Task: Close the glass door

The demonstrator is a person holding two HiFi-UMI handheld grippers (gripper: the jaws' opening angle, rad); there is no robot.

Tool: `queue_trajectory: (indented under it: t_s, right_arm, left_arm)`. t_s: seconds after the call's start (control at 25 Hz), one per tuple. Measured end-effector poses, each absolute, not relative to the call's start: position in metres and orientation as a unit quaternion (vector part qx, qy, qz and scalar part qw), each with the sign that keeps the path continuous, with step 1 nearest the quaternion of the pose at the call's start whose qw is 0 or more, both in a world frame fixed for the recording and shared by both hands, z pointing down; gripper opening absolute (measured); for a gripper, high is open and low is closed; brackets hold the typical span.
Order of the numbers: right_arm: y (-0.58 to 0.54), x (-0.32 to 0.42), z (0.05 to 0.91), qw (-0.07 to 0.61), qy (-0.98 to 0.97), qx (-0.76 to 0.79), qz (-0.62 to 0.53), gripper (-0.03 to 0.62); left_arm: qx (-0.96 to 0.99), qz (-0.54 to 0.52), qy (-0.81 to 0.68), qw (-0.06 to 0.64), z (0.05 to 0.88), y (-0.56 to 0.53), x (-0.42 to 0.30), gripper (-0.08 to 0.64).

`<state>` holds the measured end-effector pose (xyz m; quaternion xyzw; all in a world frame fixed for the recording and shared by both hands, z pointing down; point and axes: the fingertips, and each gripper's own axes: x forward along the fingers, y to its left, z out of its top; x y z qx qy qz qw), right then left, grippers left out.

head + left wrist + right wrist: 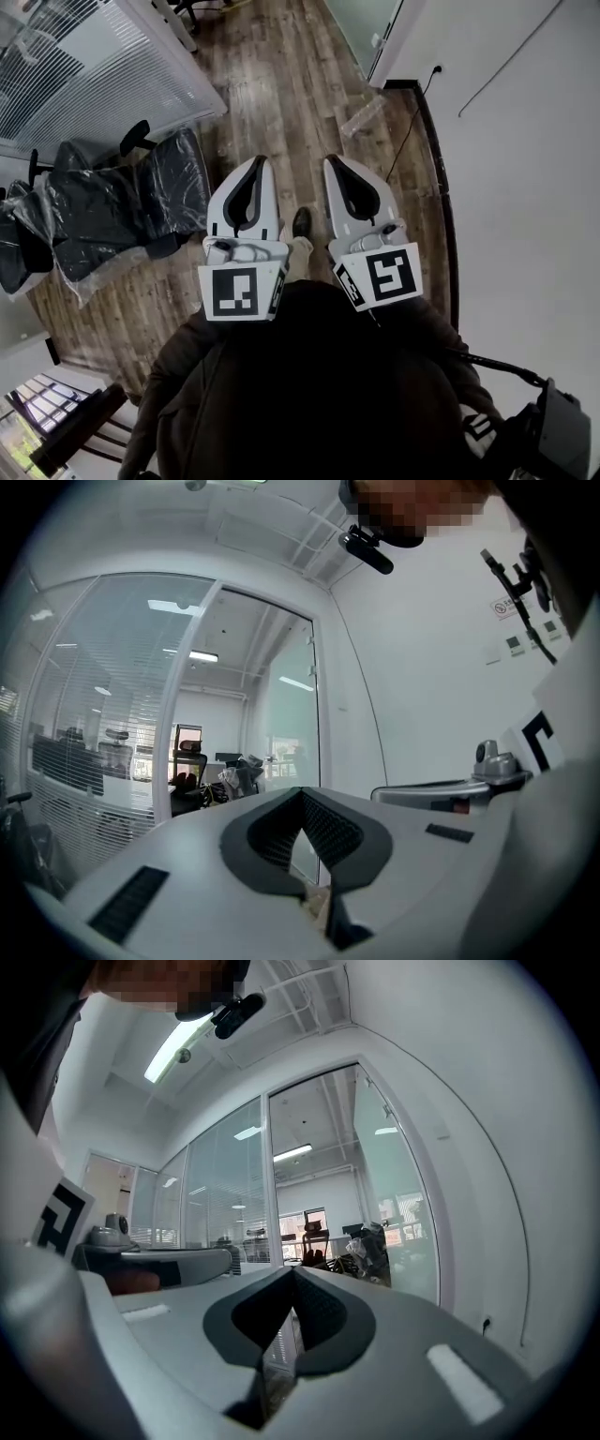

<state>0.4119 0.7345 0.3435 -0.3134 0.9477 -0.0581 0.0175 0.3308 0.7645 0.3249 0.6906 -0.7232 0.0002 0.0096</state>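
The glass door stands swung open at the far end of the wood floor, beside the white wall. Through the left gripper view its pane shows next to the open doorway; the right gripper view has the pane right of the opening. My left gripper and right gripper are held level and side by side in front of my body, well short of the door. Both are shut, tips meeting, with nothing between them. The same closed tips show in the left gripper and right gripper views.
Office chairs wrapped in plastic stand on the left. A glass partition with blinds runs along the upper left. A white wall closes the right side, with a dark cable along its base. A loose plastic sheet lies near the door.
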Motion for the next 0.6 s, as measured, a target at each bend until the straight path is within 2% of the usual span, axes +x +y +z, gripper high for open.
queue_trajectory:
  t_s: [0.24,0.6]
  right_arm:
    - [0.629,0.344,0.333,0.015,0.948,-0.314,-0.052,0.002]
    - [0.511,0.293,0.314,0.016,0.947,-0.32,-0.036,0.002]
  left_arm:
    - [0.703,0.01,-0.71,0.026,0.33,0.66,0.271,-0.003]
    - [0.708,0.002,-0.706,0.027,0.321,0.54,0.219,-0.003]
